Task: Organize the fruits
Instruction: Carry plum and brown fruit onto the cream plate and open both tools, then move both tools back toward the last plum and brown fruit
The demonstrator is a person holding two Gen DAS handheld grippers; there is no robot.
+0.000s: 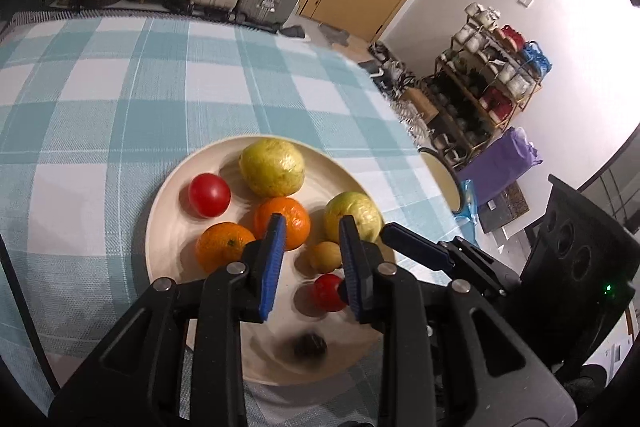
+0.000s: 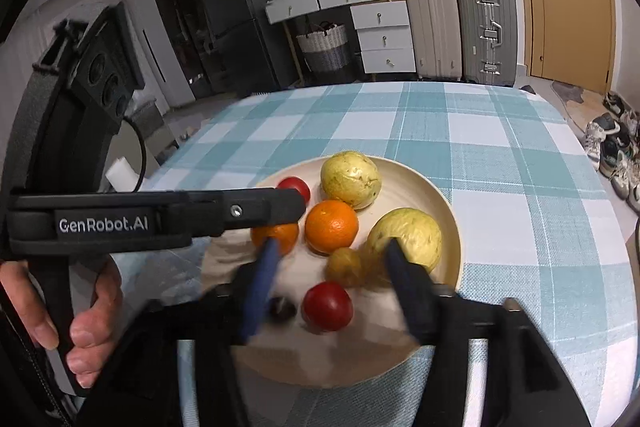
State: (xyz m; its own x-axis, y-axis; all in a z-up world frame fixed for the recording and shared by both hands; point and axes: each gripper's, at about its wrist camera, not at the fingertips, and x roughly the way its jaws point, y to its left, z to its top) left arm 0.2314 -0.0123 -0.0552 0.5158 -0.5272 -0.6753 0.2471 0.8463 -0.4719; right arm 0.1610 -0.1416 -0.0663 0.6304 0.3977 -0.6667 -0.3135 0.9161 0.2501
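2 oranges (image 1: 224, 247), 2 tomatoes (image 1: 209, 195), 2 guavas (image 1: 272, 167).

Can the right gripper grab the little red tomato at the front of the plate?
Probably yes. The right gripper is open above the plate, and the small red tomato lies just below the gap between its fingers with nothing covering it. The physalis sits close behind.
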